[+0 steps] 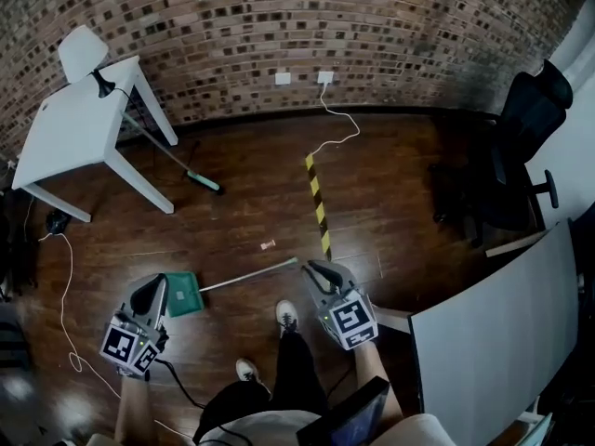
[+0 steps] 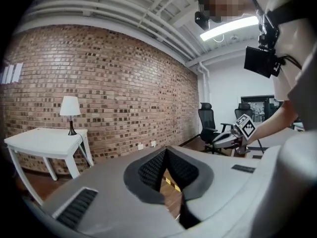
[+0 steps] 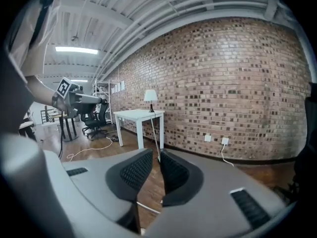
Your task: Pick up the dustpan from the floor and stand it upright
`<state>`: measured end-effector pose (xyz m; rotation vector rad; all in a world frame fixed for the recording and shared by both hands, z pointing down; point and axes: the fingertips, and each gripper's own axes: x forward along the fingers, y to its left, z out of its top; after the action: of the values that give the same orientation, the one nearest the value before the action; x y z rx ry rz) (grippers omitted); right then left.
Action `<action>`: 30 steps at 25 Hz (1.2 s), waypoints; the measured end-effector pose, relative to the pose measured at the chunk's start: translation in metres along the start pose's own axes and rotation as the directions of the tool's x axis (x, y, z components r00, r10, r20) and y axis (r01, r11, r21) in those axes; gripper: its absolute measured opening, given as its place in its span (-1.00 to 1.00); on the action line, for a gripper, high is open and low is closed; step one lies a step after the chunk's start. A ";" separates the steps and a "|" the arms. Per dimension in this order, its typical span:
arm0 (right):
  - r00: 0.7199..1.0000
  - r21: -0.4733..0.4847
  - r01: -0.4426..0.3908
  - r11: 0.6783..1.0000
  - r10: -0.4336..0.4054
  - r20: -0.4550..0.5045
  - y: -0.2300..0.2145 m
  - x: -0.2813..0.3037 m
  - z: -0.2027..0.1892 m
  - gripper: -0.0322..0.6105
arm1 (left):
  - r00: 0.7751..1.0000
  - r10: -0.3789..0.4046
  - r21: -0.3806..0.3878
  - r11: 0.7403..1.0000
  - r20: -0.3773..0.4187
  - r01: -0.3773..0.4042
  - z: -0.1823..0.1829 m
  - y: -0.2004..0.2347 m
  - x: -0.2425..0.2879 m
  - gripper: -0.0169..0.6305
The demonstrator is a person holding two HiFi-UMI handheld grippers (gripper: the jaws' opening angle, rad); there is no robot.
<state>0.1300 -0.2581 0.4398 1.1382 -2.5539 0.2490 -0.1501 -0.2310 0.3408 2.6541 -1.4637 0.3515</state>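
Note:
The green dustpan lies flat on the wood floor, and its long pale handle runs right and slightly up. My left gripper hovers just left of the pan; its pads meet at the tips with nothing between them. My right gripper is at the free end of the handle. In the right gripper view the right gripper has its jaws a narrow gap apart and empty, and the handle shows as a thin line on the floor below them.
A white table with a lamp stands at the back left, a broom leaning on it. Yellow-black tape marks the floor. An office chair and a white panel are at the right. A cable trails at the left.

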 end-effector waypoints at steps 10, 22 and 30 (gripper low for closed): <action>0.984 0.028 -0.073 0.997 0.076 -0.160 -0.030 0.089 -0.138 -0.69 | 0.995 -0.016 -0.093 0.996 -0.099 0.006 -0.089 0.001 0.078 -0.94; 0.968 0.006 -0.067 0.998 0.066 -0.242 -0.076 0.179 -0.286 -0.52 | 0.989 -0.067 -0.186 0.982 -0.132 0.042 -0.210 0.005 0.133 -0.94; 0.960 0.023 -0.055 0.998 0.059 -0.273 -0.089 0.220 -0.375 -0.37 | 0.979 -0.129 -0.205 0.974 -0.160 0.095 -0.273 0.004 0.159 -0.94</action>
<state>0.1448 -0.3601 0.8719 0.9614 -2.3447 0.4110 -0.1144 -0.3119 0.6440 2.4684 -1.2234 0.3937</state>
